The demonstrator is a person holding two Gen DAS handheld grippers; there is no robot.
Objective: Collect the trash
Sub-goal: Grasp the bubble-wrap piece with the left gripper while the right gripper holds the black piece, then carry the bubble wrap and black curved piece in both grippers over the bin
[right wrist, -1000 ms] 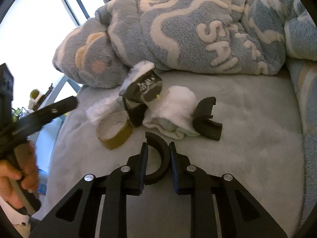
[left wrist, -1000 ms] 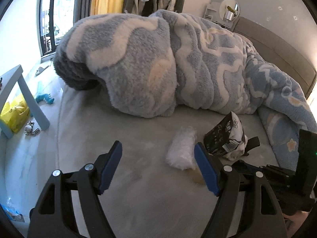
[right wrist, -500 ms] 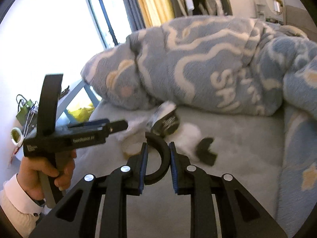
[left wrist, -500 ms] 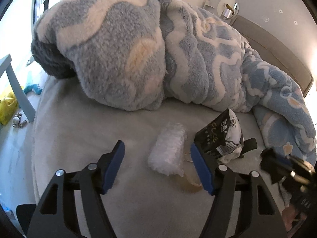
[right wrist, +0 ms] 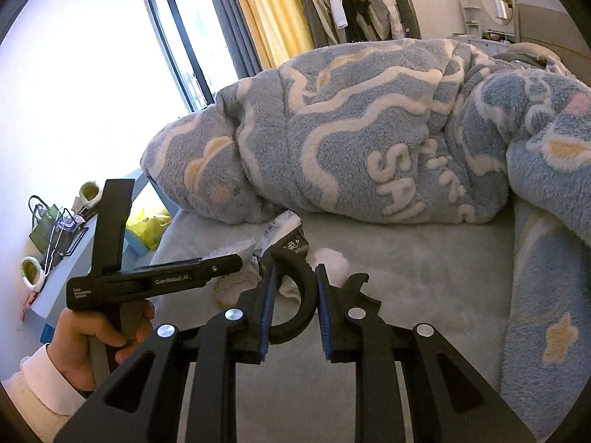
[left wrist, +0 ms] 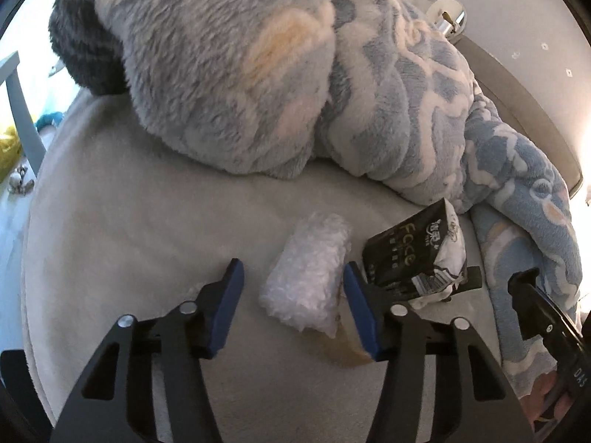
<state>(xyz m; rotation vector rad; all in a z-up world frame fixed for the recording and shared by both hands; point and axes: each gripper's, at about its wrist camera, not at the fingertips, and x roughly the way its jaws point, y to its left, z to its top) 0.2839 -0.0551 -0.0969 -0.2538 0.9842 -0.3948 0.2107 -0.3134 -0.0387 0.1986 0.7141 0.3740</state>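
Closing in, your left gripper (left wrist: pixel 291 306) has dropped over the white wad (left wrist: pixel 308 277), jaws just narrowing around it, pads not yet pressing, so it's still loose on the bed (left wrist: pixel 129 240). Your right gripper (right wrist: pixel 293 308) has lifted clear since a second ago, clenched on the black ring (right wrist: pixel 299 302): one piece collected. The black packet (left wrist: pixel 410 251) and tape roll (left wrist: pixel 345 347) lie just beside the wad, so squeeze cleanly.
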